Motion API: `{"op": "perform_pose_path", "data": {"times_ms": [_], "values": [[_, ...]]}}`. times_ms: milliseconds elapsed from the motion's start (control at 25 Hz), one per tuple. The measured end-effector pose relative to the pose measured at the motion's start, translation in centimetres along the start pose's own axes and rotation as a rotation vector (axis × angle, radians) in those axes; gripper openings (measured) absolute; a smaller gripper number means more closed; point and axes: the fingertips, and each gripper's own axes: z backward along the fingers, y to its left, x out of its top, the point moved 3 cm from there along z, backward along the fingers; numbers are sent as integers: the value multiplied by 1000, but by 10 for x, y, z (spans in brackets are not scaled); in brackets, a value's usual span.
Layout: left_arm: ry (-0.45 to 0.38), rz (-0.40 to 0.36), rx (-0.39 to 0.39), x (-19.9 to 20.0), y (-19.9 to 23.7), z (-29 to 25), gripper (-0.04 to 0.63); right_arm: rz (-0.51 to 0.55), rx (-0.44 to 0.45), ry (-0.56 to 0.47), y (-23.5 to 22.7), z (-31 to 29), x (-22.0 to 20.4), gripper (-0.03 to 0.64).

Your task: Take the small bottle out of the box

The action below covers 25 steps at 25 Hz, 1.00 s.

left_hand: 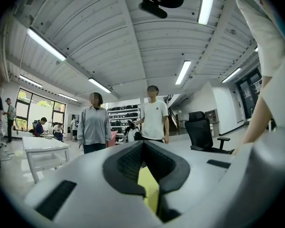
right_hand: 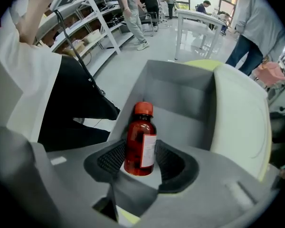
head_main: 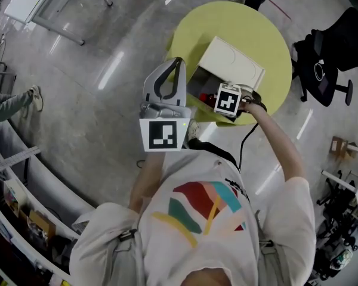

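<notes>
A small dark-red bottle (right_hand: 140, 141) with a red cap and a white label lies inside the grey box (right_hand: 180, 99), whose white lid (head_main: 232, 61) stands thrown back. The box rests on a round yellow-green table (head_main: 268, 34). My right gripper (right_hand: 141, 163) points steeply down into the box, its black pads flanking the bottle's lower body on both sides; I see no firm squeeze. In the head view only its marker cube (head_main: 228, 99) shows above the box. My left gripper (head_main: 179, 61) is held level off the table's left edge, tips together, empty.
A black office chair (head_main: 325, 70) stands right of the table. Two people (left_hand: 153, 115) stand ahead of the left gripper, with a white table (left_hand: 42, 144) to their left. Shelving (right_hand: 80, 27) runs along the wall behind me.
</notes>
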Motion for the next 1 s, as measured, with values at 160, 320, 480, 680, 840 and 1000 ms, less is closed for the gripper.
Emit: {"op": "perform_pose_path", "data": {"times_ms": [160, 320, 480, 680, 840, 1000], "values": [[1, 15, -4, 0, -2, -4, 15, 19, -18, 52, -3, -5, -2, 201], [5, -3, -13, 0, -2, -4, 14, 20, -47, 107, -5, -10, -1, 204], [10, 10, -15, -4, 1, -4, 15, 21, -77, 136, -8, -13, 0, 207], [4, 12, -16, -5, 2, -3, 15, 102, -196, 205, -12, -21, -1, 217], [12, 15, -18, -7, 2, -4, 14, 114, -205, 219, -13, -22, -2, 218], [9, 24, -7, -8, 7, -3, 15, 115, -202, 219, -13, -23, -1, 216]]}}
